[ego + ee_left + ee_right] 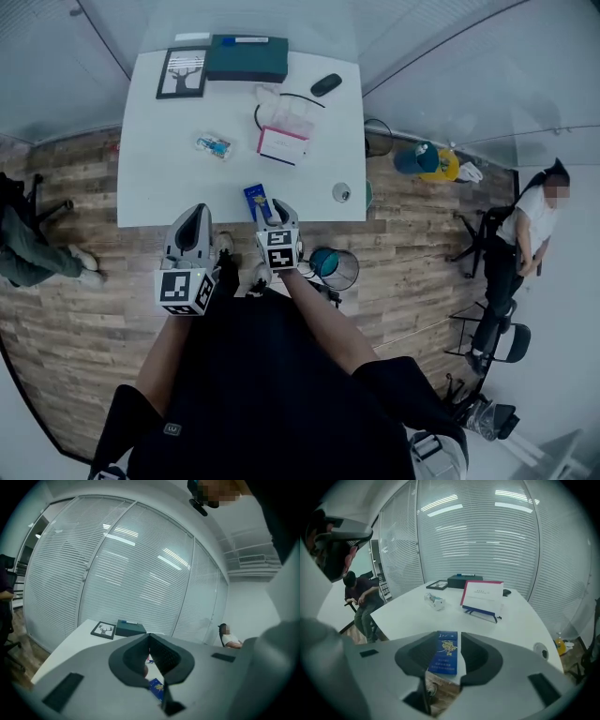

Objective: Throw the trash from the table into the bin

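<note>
A flat blue cardboard packet [444,652] is seen lying at the near edge of the white rectangular table [159,159], framed ungripped between the right gripper's [448,639] parted jaws. The left gripper [149,636] is held closed, empty.

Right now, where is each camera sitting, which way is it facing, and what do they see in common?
Head view: on the person's head, looking steeply down at the white table; the person's arms, left gripper and right gripper show.
Left gripper view: rides the left gripper, looking along its closed jaws across the table toward the blinds.
Right gripper view: rides the right gripper, looking along its parted jaws over the blue packet.
Shared: all three show the blue packet.
</note>
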The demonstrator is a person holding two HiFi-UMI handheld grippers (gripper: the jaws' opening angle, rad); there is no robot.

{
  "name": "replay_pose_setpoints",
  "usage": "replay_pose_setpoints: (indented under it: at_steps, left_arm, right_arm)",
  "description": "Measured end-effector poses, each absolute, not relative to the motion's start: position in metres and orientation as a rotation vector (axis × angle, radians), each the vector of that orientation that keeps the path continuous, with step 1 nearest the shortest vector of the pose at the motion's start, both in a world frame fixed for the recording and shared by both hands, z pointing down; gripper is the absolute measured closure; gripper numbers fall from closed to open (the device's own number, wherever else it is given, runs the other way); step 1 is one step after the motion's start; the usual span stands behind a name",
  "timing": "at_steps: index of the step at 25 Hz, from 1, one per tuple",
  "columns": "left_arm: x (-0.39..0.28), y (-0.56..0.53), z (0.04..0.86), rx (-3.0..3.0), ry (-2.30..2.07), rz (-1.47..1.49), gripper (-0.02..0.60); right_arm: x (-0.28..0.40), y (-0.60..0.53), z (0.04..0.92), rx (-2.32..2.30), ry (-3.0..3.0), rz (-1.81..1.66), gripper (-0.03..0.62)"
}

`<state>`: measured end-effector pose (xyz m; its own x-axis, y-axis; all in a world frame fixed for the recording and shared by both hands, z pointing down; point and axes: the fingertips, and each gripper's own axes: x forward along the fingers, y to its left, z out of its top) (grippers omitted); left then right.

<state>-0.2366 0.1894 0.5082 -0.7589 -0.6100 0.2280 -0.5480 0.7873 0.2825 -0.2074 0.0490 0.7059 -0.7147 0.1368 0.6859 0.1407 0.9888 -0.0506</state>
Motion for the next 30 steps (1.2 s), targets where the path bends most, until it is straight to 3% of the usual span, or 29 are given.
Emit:
replay_pose_setpoints:
  at_steps: [7, 22, 23, 26, 30]
  left_arm:
    - [-0.261, 0.198, 0.527, 0.841, -2.633, -0.293, 0.575]
    - [-0.283, 0.203, 0.534, 0.845, -2.618, -0.293, 0.575]
    - [-0.283, 0.204, 0.534, 0.845, -2.619, -0.295, 0.575]
    - [-0.283, 0.206, 0.533, 0.845, -2.621, -0.295, 0.575]
    - [-0.281, 0.211, 0.535, 0.837, -2.621, -0.290, 0.575]
  right_arm:
    - [-0.206, 0.059, 0.745, -0.216, -2.231, 0.006, 0.353]
    - [-0.203, 0.069, 0.775, -0.243, -2.126, -0.049, 0.318]
    - [-0.204, 0.070, 0.775, -0.244, -2.130, -0.065, 0.328]
    - [-0.202, 0.071, 0.773, -0.233, -2.142, -0.134, 0.533]
    - [-0.198, 0.071, 0.774, -0.233, -2.145, -0.162, 0.534]
